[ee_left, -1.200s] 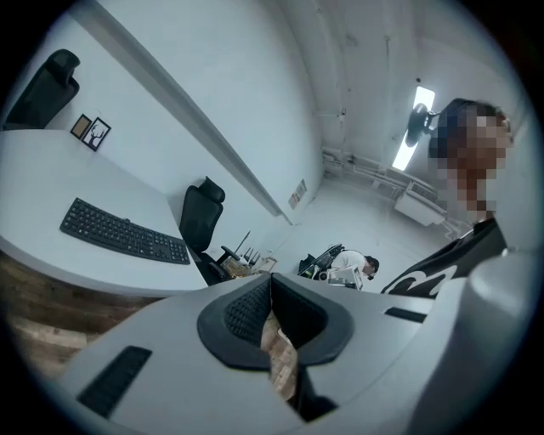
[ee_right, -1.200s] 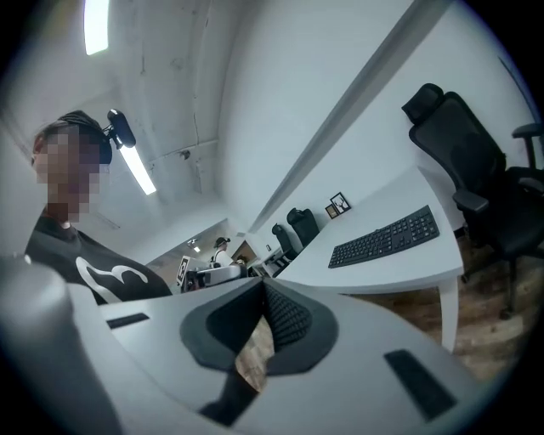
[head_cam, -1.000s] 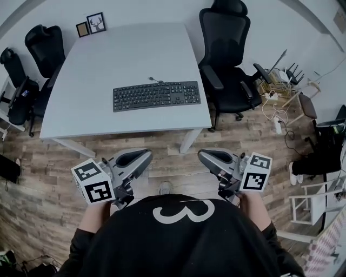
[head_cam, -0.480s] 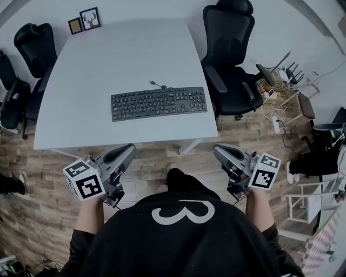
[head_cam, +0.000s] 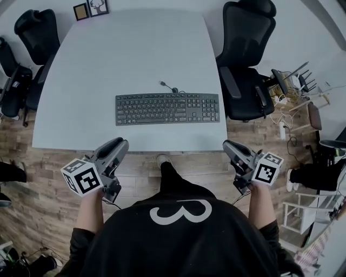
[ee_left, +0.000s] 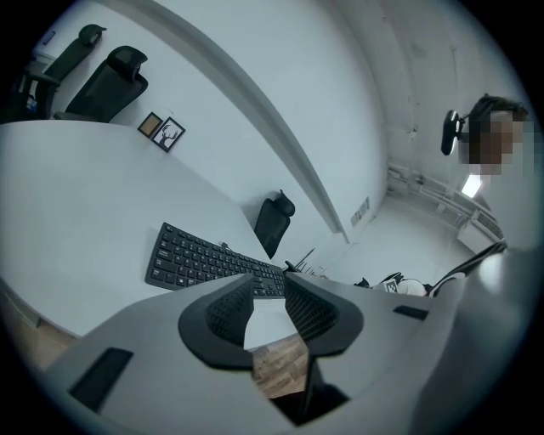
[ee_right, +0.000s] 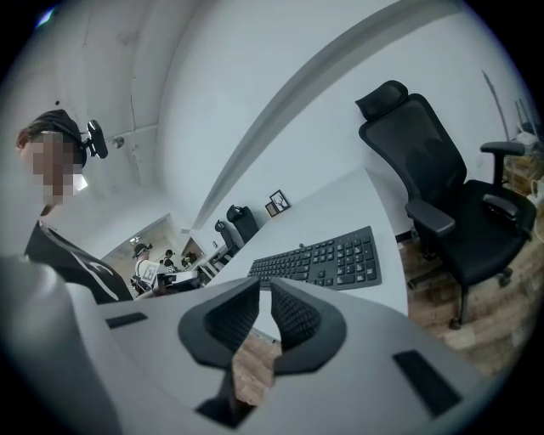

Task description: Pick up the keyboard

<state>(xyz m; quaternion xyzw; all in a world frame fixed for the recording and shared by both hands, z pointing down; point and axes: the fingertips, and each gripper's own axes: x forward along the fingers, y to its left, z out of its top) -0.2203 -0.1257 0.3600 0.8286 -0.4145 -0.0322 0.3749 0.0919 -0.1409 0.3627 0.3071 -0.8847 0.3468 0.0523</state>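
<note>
The black keyboard (head_cam: 167, 109) lies flat on the white table (head_cam: 135, 48), near its front edge, with its cable (head_cam: 168, 86) curling off the back. It also shows in the left gripper view as the keyboard (ee_left: 212, 259) and in the right gripper view as the keyboard (ee_right: 327, 259), ahead of the jaws. My left gripper (head_cam: 120, 143) hovers at the table's front edge, left of the keyboard; its jaws are opening, and the left gripper (ee_left: 269, 285) holds nothing. My right gripper (head_cam: 228, 145) is off the table's front right corner. On the right gripper (ee_right: 265, 289) only a slit shows between the empty jaws.
A black office chair (head_cam: 248, 59) stands at the table's right side, and two more chairs (head_cam: 38, 38) stand at the left. Two small picture frames (head_cam: 91, 8) sit at the table's far edge. Cables and clutter (head_cam: 292, 86) lie on the wooden floor at the right.
Both grippers have come forward to the table's front edge and spread further apart. The left jaws have parted. The keyboard has not moved on the table.
</note>
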